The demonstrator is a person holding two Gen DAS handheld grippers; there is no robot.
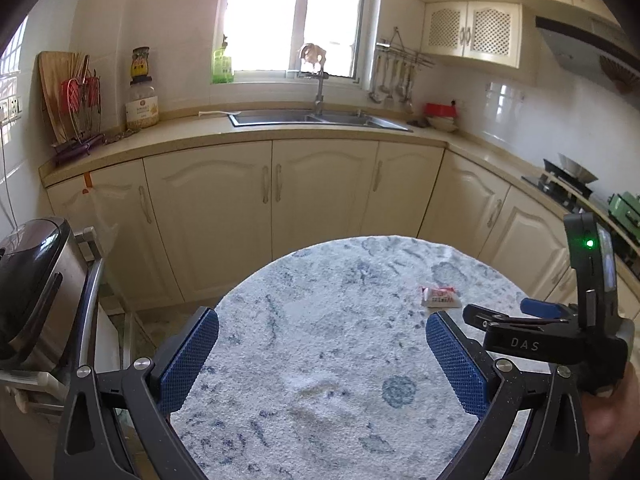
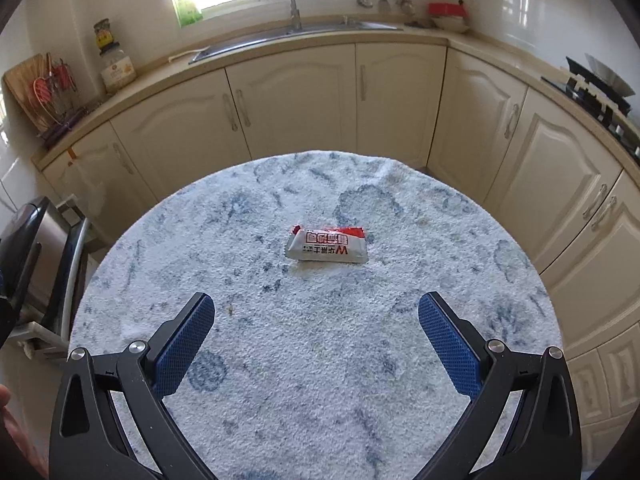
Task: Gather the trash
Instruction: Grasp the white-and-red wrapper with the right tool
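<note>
A crumpled white and red snack wrapper (image 2: 327, 245) lies on the round table with a blue-patterned white cloth (image 2: 280, 360), near its middle. It also shows in the left wrist view (image 1: 438, 296), far right on the table. My right gripper (image 2: 316, 312) is open and empty, above the cloth, with the wrapper ahead of it and apart from the fingertips. My left gripper (image 1: 322, 328) is open and empty over the table's near left part. The right gripper's body (image 1: 560, 324) shows at the right in the left wrist view, just right of the wrapper.
A steel pedal bin (image 1: 32, 292) with a dark lid stands left of the table, also in the right wrist view (image 2: 36, 256). Cream kitchen cabinets (image 1: 272, 208) and a counter with a sink (image 1: 320, 120) run behind the table. A stove (image 2: 596, 92) is at the right.
</note>
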